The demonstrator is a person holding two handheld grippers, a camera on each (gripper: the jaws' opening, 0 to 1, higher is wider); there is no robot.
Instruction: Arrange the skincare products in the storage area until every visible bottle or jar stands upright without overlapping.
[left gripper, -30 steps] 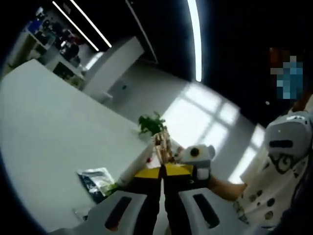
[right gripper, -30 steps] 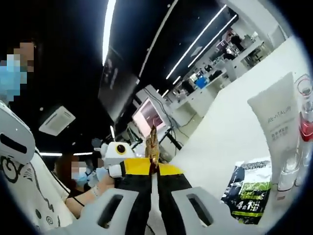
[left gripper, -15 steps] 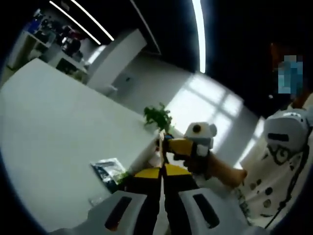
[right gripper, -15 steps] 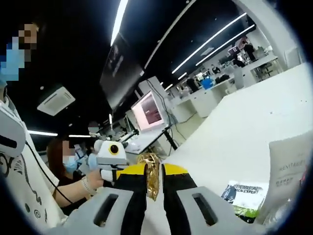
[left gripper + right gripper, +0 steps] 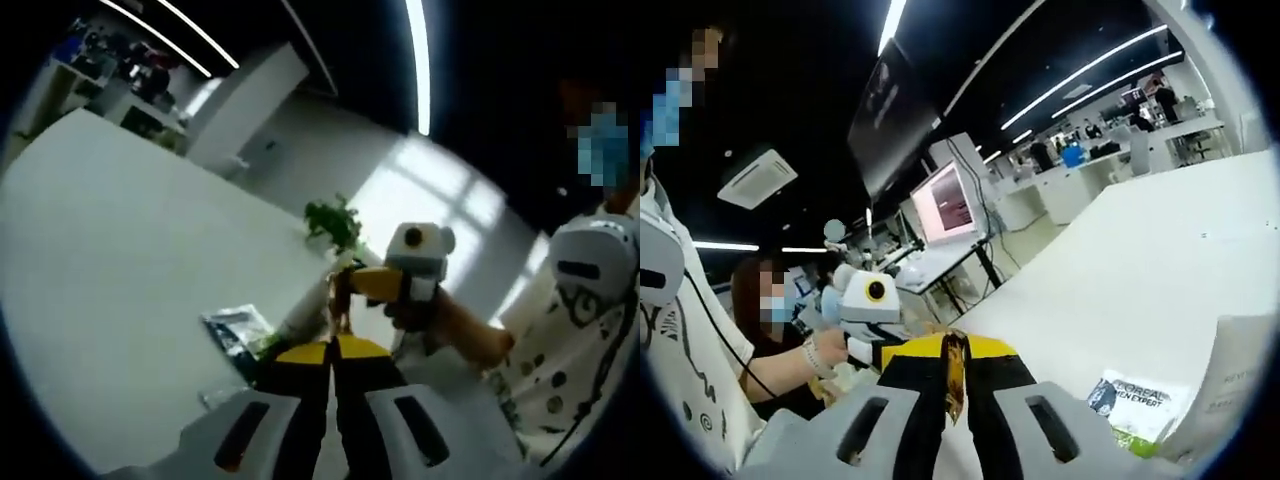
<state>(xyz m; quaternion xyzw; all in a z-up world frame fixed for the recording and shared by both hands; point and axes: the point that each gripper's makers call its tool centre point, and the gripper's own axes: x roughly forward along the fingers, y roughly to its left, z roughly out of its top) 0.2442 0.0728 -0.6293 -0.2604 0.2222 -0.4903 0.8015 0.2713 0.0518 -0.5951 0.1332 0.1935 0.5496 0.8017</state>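
Note:
A thin gold foil packet (image 5: 338,310) stands between both grippers. In the left gripper view my left gripper (image 5: 335,348) is shut, with the packet rising from its yellow tips. My right gripper (image 5: 375,283) comes in from the right and pinches the packet's upper end. In the right gripper view my right gripper (image 5: 955,348) is shut on the gold packet (image 5: 955,385), which sits deep between the jaws. The left gripper (image 5: 868,305) faces it from the left. A dark and green L'Oreal sachet (image 5: 1135,398) (image 5: 235,330) lies flat on the white table (image 5: 1160,260). A white tube (image 5: 1235,380) stands beside it.
The white table (image 5: 120,260) stretches far to the left in the left gripper view. A green plant (image 5: 335,222) stands past its far edge. A person in a white patterned shirt (image 5: 570,330) holds the grippers. Desks and a monitor (image 5: 948,205) fill the room behind.
The right gripper's jaws narrowed onto the gold packet, which now sits deeper between them. Both cameras shifted, so the white tube slid toward the right edge of the right gripper view.

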